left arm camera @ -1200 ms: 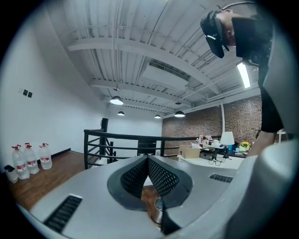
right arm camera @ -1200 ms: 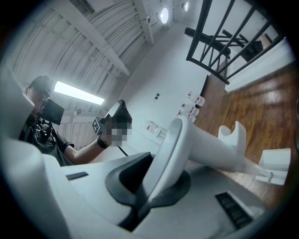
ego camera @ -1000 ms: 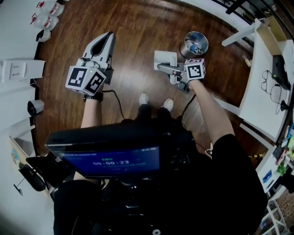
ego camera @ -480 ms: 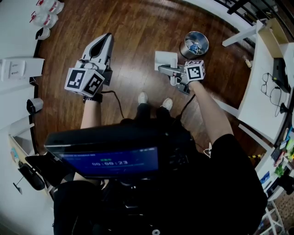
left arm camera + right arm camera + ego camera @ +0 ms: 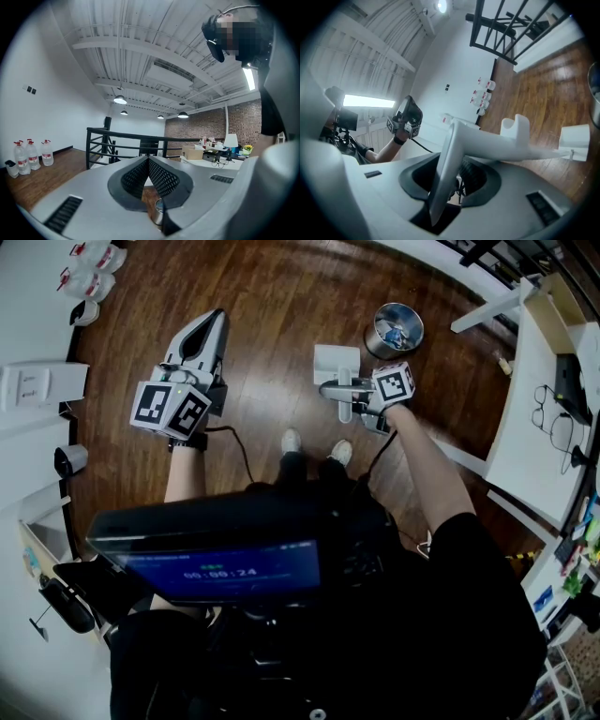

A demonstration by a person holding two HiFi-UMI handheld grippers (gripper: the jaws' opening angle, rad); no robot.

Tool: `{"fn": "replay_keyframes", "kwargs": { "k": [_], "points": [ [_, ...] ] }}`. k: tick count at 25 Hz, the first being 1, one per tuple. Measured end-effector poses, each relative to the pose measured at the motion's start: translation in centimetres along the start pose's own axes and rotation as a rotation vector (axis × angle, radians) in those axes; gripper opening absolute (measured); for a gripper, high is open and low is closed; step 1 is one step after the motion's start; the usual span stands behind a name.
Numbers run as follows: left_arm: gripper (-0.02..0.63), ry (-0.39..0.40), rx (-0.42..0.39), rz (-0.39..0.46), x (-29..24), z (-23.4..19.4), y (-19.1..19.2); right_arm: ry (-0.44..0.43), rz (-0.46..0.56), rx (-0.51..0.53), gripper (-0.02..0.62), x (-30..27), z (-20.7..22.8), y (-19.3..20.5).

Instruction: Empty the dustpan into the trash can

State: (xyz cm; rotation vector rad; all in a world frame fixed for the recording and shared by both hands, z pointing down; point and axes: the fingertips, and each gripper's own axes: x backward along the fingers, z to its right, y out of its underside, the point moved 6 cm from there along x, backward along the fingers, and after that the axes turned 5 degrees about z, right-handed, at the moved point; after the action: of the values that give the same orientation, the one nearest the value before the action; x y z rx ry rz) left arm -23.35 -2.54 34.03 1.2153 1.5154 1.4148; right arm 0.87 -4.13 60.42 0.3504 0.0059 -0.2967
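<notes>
Ana: Since a second ago the right gripper (image 5: 328, 388) has sunk a little and rolled. Its jaws were clamped tight then and are opening now. What sits between them?

Ben: The flat white handle of the dustpan (image 5: 506, 140). It leans across the gap with a dark space along one side, so the pinch looks gone.

Ana: And the pan end?

Ben: It points away from the jaws and lies just beside the trash can (image 5: 378, 345), on the side that faces the left gripper (image 5: 214, 322), not over the can's mouth. From above the pan looks bare, and the trash can holds some scraps (image 5: 396, 334). So I judge the tipping is done and this is the setting-down. I cannot tell whether the pan already touches the floor (image 5: 281, 296).

Ana: How does one do it well?

Ben: Let the pan bear on the floor before the jaws spread fully. Keep the gripper level, then draw straight back along the handle so nothing catches and swings the pan into the trash can.

Ana: And the other gripper?

Ben: It is well apart from the trash can, with its jaws pressed together on nothing.
</notes>
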Motion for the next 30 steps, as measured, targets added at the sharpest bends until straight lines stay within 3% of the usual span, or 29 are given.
{"fn": "replay_keyframes", "kwargs": {
  "k": [9, 23, 30],
  "points": [
    [0.003, -0.004, 0.003, 0.004, 0.6, -0.1, 0.0, -0.002, -0.140, -0.102, 0.175, -0.1, 0.9, 3.7],
    [0.003, 0.007, 0.006, 0.015, 0.9, 0.1, -0.1, 0.062, -0.153, -0.086, 0.198, 1.5, 1.4, 4.9],
    [0.003, 0.003, 0.013, 0.026, 1.2, 0.1, -0.3, 0.049, -0.148, -0.110, 0.245, 1.9, 1.2, 5.6]
  ]
}}
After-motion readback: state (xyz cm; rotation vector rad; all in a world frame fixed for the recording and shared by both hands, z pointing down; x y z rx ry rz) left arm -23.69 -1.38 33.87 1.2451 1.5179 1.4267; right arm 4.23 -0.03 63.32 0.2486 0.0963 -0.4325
